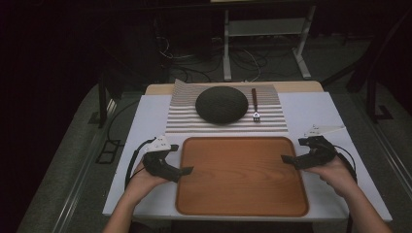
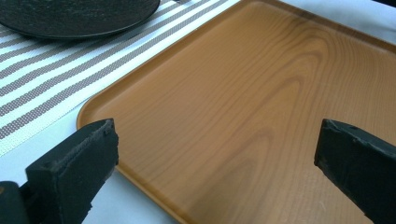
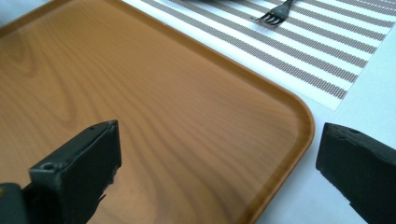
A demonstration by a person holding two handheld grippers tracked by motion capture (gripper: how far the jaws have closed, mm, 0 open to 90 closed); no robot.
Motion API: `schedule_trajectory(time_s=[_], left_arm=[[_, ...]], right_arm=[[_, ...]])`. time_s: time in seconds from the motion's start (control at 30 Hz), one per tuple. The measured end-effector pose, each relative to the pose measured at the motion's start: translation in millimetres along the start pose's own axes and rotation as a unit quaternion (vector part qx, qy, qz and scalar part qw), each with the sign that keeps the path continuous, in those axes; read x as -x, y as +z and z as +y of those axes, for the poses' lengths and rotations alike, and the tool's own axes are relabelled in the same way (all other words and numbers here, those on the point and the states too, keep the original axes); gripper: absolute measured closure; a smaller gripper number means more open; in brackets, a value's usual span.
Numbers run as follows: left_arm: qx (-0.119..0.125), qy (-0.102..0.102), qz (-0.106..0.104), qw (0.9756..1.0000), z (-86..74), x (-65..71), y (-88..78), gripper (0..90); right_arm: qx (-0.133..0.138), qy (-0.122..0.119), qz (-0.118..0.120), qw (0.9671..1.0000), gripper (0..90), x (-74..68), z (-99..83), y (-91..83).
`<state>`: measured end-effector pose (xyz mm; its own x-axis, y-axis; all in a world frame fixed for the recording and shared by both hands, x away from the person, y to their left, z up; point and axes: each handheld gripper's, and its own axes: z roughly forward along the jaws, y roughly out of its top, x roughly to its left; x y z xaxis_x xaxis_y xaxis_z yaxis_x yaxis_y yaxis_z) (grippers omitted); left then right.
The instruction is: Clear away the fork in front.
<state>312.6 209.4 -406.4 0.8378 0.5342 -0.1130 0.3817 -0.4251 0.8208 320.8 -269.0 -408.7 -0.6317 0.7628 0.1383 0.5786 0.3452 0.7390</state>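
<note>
i hold my left gripper [image 1: 183,170] at the left edge of the tray [image 1: 241,204], its jaws released and standing wide apart. in the left gripper view the tray's [image 2: 261,107] near-left rim runs between them, one jaw over the white surface [image 2: 126,205] and the other over the wood. my left hand [image 1: 145,177] wraps the handle just off the tray, and its cable loops out to the left.

my right gripper [image 1: 287,159] sits at the tray's right edge, jaws likewise released and wide. in the right gripper view the tray's [image 3: 154,102] rounded far-right corner lies between them, one jaw over the wood grain, the other over the surface [image 3: 299,200]. my right hand [image 1: 335,172] grips from the right side.

the tray is wooden, rectangular with rounded corners, and lies bare at the near middle of the surface [image 1: 150,114]. just beyond its far edge lies a striped mat [image 1: 182,119]. a dark round plate [image 1: 221,104] rests on the mat, near its middle. right of the plate a fork [image 1: 255,104] lies on the mat, tines toward me and dark handle pointing away, apart from the plate. in the left gripper view the plate's [image 2: 79,16] rim shows at the top left over the mat [image 2: 46,79]. in the right gripper view the fork's [image 3: 273,16] tines show at the top over the mat's [image 3: 303,51] stripes.
</note>
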Motion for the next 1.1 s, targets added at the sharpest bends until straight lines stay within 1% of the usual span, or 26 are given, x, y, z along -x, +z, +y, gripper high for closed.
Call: schedule_trajectory(time_s=[0.3,0.43,0.7,0.77,1.1], left_arm=[[-0.001,-0.001,0.001,1.0,-0.1,-0.6,0.2,0.0],[0.0,-0.001,0.0,1.0,-0.1,-0.4,0.3,0.0],[0.002,-0.003,0.001,1.0,-0.2,-0.8,-0.2,0.0],[0.003,-0.003,0.0,1.0,-0.2,-0.8,-0.2,0.0],[0.001,-0.002,-0.001,1.0,-0.9,0.4,1.6,0.0]], right_arm=[[-0.002,0.007,-0.001,1.0,0.1,7.0,11.1,11.0],[-0.002,0.015,-0.001,0.9999,0.2,9.5,15.2,14.9],[-0.003,0.017,-0.002,0.9999,1.2,14.6,22.9,23.7],[-0.007,0.013,-0.005,0.9999,1.2,15.4,24.4,26.5],[-0.012,0.018,-0.008,0.9997,1.3,21.0,33.0,37.8]])
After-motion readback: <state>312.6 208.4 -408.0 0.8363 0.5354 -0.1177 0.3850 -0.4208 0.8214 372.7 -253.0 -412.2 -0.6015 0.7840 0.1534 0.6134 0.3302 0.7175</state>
